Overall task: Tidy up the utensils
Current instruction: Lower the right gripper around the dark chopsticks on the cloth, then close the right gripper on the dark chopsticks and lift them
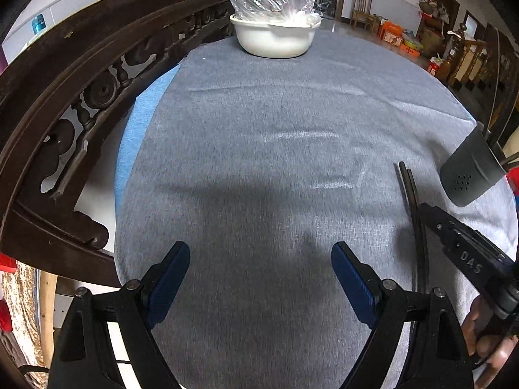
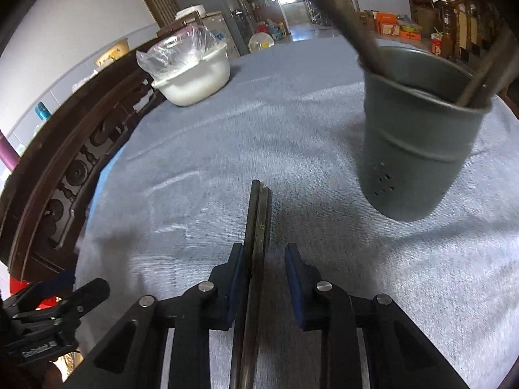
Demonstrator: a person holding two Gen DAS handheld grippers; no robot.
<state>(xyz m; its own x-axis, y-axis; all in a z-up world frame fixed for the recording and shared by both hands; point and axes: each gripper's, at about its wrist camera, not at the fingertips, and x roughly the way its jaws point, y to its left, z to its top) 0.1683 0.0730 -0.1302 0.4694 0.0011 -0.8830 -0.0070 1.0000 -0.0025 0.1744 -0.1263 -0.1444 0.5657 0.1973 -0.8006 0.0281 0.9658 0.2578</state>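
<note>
A pair of dark chopsticks [image 2: 258, 227] lies on the grey cloth between the fingers of my right gripper [image 2: 264, 253]. The jaws stand apart around it, the left pad close against it, the right pad clear. A dark grey utensil holder [image 2: 418, 149] stands to the right, with other chopsticks [image 2: 343, 16] leaning in it. In the left wrist view, my left gripper [image 1: 261, 253] is open and empty over bare cloth. The chopsticks [image 1: 412, 201], the right gripper [image 1: 467, 253] and the holder [image 1: 470, 171] show at its right.
A white bowl [image 1: 275, 39] with a plastic-wrapped bundle sits at the far end of the table; it also shows in the right wrist view [image 2: 194, 77]. A dark carved wooden chair back [image 1: 65, 103] runs along the table's left edge. The grey cloth [image 1: 259, 149] covers the table.
</note>
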